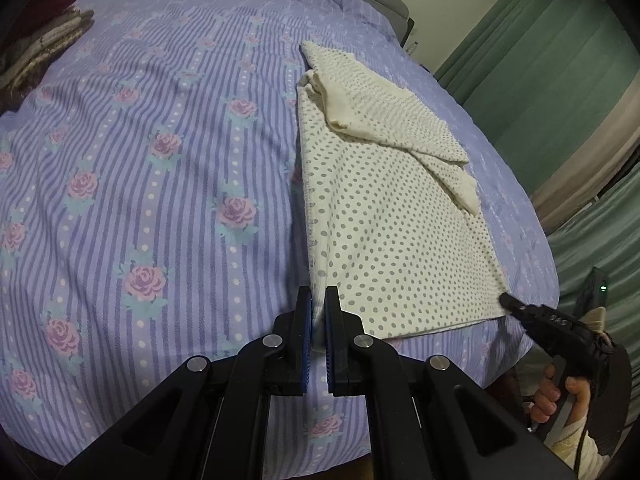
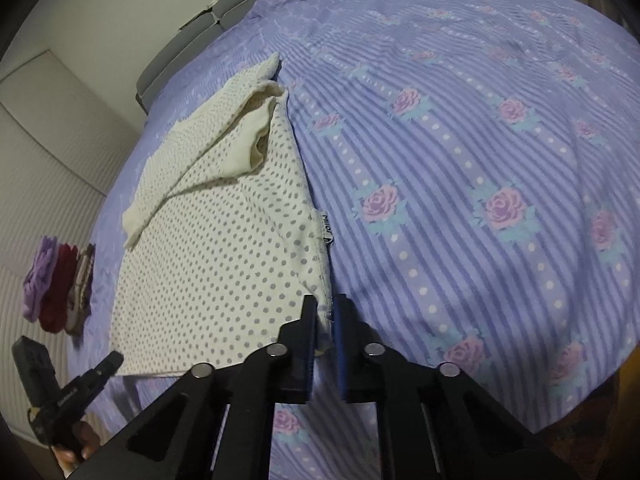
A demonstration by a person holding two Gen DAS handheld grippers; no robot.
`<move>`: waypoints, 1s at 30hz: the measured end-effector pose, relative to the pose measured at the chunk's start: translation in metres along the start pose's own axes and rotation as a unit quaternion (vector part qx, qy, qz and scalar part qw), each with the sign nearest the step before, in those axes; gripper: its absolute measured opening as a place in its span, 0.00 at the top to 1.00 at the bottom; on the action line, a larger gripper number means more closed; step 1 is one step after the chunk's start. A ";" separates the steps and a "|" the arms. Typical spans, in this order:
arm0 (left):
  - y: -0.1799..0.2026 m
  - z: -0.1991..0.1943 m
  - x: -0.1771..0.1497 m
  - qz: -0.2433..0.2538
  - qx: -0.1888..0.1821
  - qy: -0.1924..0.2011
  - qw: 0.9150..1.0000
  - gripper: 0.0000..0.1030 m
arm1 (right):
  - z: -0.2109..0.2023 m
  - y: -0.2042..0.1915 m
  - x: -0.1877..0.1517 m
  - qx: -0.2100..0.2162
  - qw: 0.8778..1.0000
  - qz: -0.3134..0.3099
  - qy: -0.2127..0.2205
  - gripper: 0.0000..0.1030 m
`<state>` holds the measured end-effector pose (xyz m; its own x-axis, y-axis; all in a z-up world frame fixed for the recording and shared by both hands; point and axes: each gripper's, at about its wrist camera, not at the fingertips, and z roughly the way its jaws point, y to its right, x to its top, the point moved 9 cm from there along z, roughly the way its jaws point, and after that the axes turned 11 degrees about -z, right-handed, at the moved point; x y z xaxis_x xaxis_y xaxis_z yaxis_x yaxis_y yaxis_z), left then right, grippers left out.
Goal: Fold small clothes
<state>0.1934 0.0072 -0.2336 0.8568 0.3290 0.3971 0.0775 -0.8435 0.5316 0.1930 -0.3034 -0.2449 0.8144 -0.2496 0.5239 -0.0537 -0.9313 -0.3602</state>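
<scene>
A small cream garment with grey dots (image 1: 380, 216) lies flat on the bed, sleeves folded in over its body; it also shows in the right wrist view (image 2: 216, 248). My left gripper (image 1: 318, 300) is shut on the garment's near left hem corner. My right gripper (image 2: 325, 308) is shut on the near right hem corner, just below a white side label (image 2: 326, 228). The right gripper also shows in the left wrist view (image 1: 505, 300), and the left gripper in the right wrist view (image 2: 116, 358).
The bed has a lilac striped cover with roses (image 1: 160, 184). A stack of folded clothes (image 1: 44, 44) lies at its far left edge, also in the right wrist view (image 2: 56, 288). Green curtains (image 1: 560, 60) hang to the right. A grey headboard (image 2: 208, 36) stands behind.
</scene>
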 end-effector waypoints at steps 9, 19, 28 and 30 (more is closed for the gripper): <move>0.020 -0.029 0.017 -0.029 -0.036 0.028 0.999 0.93 | -0.047 -0.014 0.027 0.015 0.998 0.009 0.061 0.93; 0.059 -0.056 0.092 -0.080 -0.074 0.099 0.989 0.93 | -0.080 -0.042 0.108 0.066 0.985 0.036 0.158 0.93; 0.072 -0.020 0.180 -0.115 -0.049 0.107 0.986 0.93 | -0.055 -0.042 0.186 0.071 0.977 0.082 0.186 0.93; 0.071 -0.002 0.196 -0.121 -0.037 0.104 0.987 0.93 | -0.039 -0.039 0.204 0.064 0.978 0.087 0.180 0.93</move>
<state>0.3656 0.0130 -0.1163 0.6948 0.6027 0.3925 0.2228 -0.6992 0.6793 0.3384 -0.3287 -0.0937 0.5420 -0.5005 0.6751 -0.0824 -0.8311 -0.5500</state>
